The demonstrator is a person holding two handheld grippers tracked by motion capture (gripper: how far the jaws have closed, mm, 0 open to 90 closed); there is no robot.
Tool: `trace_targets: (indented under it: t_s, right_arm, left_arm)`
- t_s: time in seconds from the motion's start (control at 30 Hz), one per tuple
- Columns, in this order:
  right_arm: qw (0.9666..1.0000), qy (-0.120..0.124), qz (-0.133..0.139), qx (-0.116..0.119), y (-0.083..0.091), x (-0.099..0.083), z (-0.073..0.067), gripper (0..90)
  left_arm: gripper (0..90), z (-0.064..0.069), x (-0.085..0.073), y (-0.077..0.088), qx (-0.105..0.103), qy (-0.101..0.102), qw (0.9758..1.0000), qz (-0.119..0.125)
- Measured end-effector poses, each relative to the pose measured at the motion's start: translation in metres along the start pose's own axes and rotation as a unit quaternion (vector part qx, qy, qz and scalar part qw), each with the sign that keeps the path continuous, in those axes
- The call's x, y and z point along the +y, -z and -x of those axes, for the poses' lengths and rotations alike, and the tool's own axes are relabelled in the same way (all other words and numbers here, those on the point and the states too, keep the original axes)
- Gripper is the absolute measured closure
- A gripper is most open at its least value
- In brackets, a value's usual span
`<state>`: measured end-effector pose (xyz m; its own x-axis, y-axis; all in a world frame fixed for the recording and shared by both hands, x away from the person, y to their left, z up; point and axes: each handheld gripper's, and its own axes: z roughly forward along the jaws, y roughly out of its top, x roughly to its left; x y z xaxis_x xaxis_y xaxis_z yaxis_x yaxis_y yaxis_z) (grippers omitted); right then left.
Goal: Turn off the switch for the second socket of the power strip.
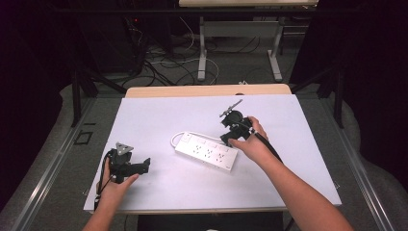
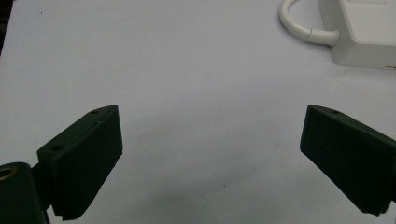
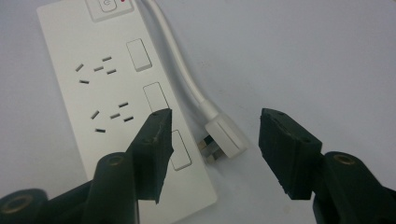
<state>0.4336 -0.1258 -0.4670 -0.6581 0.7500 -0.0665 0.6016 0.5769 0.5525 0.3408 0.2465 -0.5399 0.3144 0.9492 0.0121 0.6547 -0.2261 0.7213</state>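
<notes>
Right gripper view showed my right claw (image 3: 212, 140) released, its jaws straddling the white plug (image 3: 225, 136) that lay on the desk (image 3: 317, 56) just right of the power strip (image 3: 93, 84). I judged the step was to grasp that plug, so I wanted the jaws lowered squarely over the plug body, clear of the cable (image 3: 180, 65) and prongs, before closing. My left claw (image 2: 210, 161) hung released over bare desk, near left of the strip.
</notes>
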Motion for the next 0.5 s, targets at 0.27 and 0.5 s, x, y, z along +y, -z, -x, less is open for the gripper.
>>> trace_targets:
  t_s: [0.27, 0.5]
  right_arm:
    - [0.9998, 0.012, -0.014, 0.001, -0.005, 0.005, -0.007, 58.7]
    - [0.9979, 0.047, -0.044, 0.009, -0.012, 0.01, -0.012, 71.3]
  left_arm:
    - [5.7, 0.0, 0.0, 0.0, -0.001, 0.0, 1.0, -0.003]
    - [5.7, 0.0, 0.0, 0.0, 0.0, 0.0, 1.0, -0.003]
